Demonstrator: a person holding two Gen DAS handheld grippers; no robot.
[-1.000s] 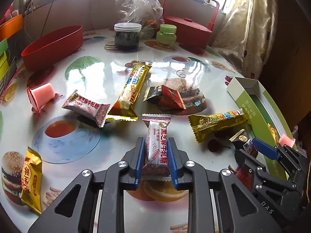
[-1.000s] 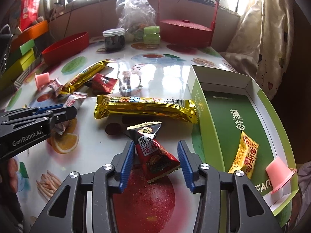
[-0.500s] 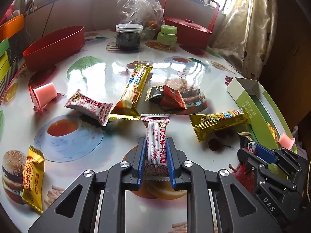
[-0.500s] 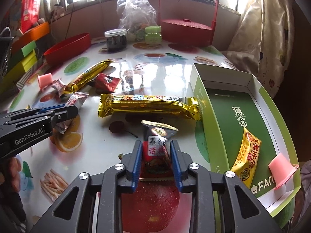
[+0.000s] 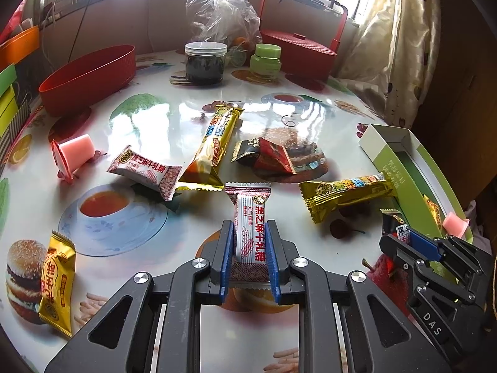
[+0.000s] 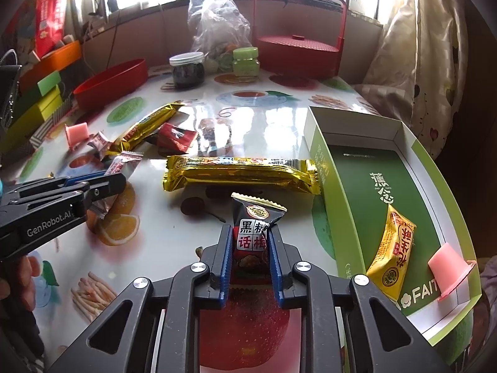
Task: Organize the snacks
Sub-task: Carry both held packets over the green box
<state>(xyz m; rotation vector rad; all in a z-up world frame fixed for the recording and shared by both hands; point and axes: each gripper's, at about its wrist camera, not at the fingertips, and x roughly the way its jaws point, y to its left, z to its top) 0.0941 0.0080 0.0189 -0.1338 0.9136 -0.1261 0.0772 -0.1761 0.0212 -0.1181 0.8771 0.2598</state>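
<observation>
While my left tool (image 5: 248, 259) clamps the white-and-red sesame nougat wrapper (image 5: 249, 236) lengthwise between its blue pads, my right tool (image 6: 250, 256), jaws just closed, pinches the black-and-red plum candy packet (image 6: 253, 236) on the fruit-printed desk (image 6: 174, 236), beside the open green cardboard box (image 6: 366, 168) holding a yellow packet (image 6: 393, 255).

We look from both wrists, close and tilted down over the desk (image 5: 155, 118), toward the shared red basket (image 5: 298, 49).
</observation>
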